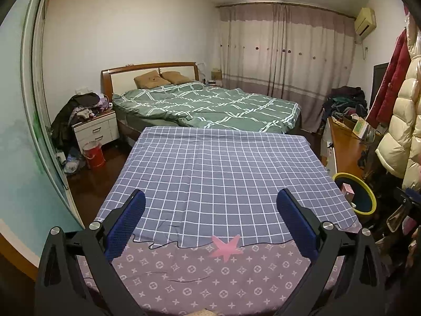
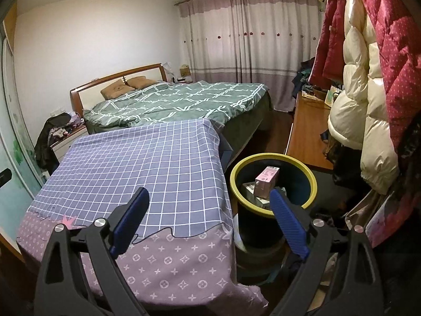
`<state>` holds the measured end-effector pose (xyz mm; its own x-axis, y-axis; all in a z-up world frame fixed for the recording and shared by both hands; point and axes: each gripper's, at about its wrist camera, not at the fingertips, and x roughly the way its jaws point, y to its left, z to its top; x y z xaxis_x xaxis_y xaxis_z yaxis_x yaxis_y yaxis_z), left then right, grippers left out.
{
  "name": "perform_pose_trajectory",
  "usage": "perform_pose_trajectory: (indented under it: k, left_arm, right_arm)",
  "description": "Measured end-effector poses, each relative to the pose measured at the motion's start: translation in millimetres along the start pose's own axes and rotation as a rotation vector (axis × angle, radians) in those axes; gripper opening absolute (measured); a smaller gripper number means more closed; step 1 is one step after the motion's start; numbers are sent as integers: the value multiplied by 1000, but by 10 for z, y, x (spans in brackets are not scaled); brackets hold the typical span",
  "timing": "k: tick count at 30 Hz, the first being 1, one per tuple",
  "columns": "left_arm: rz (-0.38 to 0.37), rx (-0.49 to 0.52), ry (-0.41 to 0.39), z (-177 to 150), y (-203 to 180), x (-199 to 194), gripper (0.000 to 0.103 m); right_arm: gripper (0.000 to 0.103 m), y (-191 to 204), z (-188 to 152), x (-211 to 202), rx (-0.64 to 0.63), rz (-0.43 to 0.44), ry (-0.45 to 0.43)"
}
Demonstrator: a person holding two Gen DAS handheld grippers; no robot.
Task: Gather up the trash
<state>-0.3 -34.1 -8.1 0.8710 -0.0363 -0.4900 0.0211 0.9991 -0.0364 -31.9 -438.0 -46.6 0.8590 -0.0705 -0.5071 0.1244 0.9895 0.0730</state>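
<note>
The left gripper (image 1: 210, 210) hovers over the desk (image 1: 223, 163) with its fingers (image 1: 126, 221) spread wide, holding nothing. The right gripper (image 2: 209, 210) hangs at the desk's right edge, fingers wide and empty. Just right of the desk stands the yellow-rimmed bin (image 2: 310, 176), holding a pink carton (image 2: 265, 184); its print is unreadable.

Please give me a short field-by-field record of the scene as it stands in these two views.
setting: bedroom
table: cloth-covered table, nothing on it in view
bin: yellow-rimmed bin beside the table, on the right
bin contents: pink carton on top of other items
left gripper: open, empty, over the table
right gripper: open, empty, by the table edge near the bin
background: bed
</note>
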Motion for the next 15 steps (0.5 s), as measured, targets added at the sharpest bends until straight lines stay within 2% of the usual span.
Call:
perform_pose_trajectory:
  k: [15]
  left_arm:
    - [-19,23,21,58,-175,89,98]
  right_arm:
    - [89,-75,-16,40,16,-10,3]
